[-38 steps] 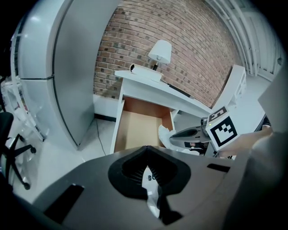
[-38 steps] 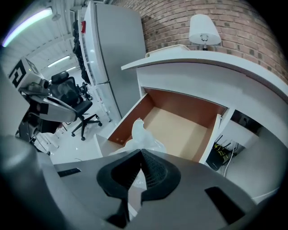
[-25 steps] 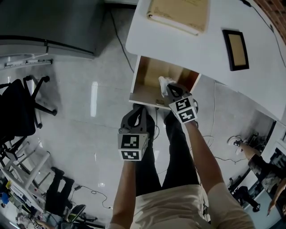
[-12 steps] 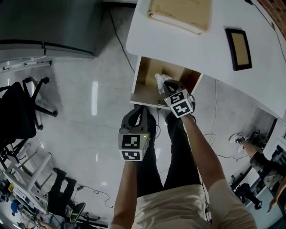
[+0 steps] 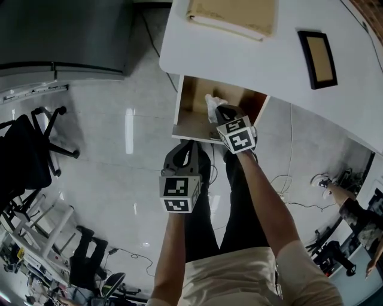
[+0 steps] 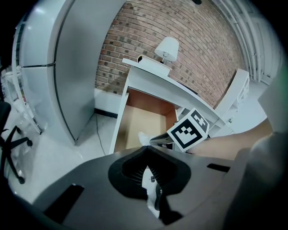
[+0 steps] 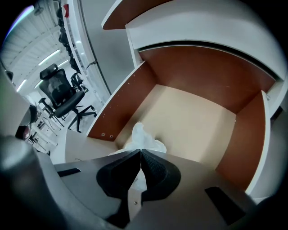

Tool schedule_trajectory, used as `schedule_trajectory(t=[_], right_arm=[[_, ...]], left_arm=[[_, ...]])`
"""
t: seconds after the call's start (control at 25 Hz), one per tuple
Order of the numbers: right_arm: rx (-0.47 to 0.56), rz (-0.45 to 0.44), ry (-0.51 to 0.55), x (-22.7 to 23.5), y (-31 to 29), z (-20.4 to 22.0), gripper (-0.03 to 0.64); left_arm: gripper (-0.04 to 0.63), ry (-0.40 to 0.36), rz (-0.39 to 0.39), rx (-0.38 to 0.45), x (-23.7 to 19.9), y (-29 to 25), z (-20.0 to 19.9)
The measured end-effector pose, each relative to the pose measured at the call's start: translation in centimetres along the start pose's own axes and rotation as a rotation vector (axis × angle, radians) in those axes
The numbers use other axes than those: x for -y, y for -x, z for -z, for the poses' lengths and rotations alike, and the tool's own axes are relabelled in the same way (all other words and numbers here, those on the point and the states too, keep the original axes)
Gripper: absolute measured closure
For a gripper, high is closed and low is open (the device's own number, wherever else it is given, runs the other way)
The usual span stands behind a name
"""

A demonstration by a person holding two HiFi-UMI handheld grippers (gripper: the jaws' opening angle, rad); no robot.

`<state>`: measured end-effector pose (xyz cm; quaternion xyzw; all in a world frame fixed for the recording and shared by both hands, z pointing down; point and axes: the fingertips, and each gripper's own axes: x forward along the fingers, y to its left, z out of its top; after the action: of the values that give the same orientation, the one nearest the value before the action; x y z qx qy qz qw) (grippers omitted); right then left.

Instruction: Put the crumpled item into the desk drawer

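Observation:
The crumpled white item (image 5: 210,105) is pinched in my right gripper (image 5: 219,111), which is shut on it just above the open wooden drawer (image 5: 190,127) under the white desk. From the right gripper view the item (image 7: 143,136) sticks out past the shut gripper (image 7: 141,151), over the near part of the drawer's pale floor (image 7: 198,117). My left gripper (image 5: 191,147) hangs shut and empty in front of the drawer, over the floor. The left gripper view shows that gripper (image 6: 145,149) below the drawer (image 6: 134,126), the item (image 6: 143,137) and the right gripper (image 6: 158,140).
On the white desk top (image 5: 251,57) lie a brown padded envelope (image 5: 233,13) and a framed picture (image 5: 318,59). A grey cabinet (image 5: 66,36) stands at the left, a black office chair (image 5: 24,152) beside it. A lamp (image 6: 166,46) sits on the desk.
My right gripper has carried the crumpled item a little up and to the left, further over the drawer. The left gripper has stayed where it was.

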<state>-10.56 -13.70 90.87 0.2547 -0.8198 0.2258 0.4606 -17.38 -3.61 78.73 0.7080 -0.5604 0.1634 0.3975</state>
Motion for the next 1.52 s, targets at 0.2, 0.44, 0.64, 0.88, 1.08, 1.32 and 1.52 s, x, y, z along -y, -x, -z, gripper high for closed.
schedule_trajectory(t=[0.2,0.44,0.64,0.88,1.08,1.32,1.52], right_arm=[[-0.018,-0.032,0.01,-0.2,-0.8,-0.5,0.588],[-0.027,-0.041,0.026,0.3,-0.4,-0.1,0.56],[-0.039,-0.037,0.016,-0.1,0.9,0.1,0.56],[-0.038,-0.011,-0.016,-0.1,4.2,0.2,0.56],[0.002,0.002,-0.106,-1.1,8.3,-1.8,0.56],[0.068,0.031,-0.184,-1.8,14.4,-3.6,0.56],[0.119,0.042,-0.175,-3.3,19.6,-5.0,0.56]], left_arm=[[0.58,-0.011,0.017,-0.005,0.6,-1.0,-0.1],[0.58,-0.01,0.024,-0.007,1.6,-1.7,0.0],[0.58,-0.012,0.018,-0.011,0.7,-1.2,-0.1],[0.58,-0.014,0.002,-0.012,0.2,0.2,-1.2],[0.58,-0.024,0.009,-0.033,0.2,2.0,-3.1],[0.579,-0.035,0.021,-0.01,2.3,4.8,-6.3],[0.58,-0.052,0.028,0.012,4.5,7.7,-8.3]])
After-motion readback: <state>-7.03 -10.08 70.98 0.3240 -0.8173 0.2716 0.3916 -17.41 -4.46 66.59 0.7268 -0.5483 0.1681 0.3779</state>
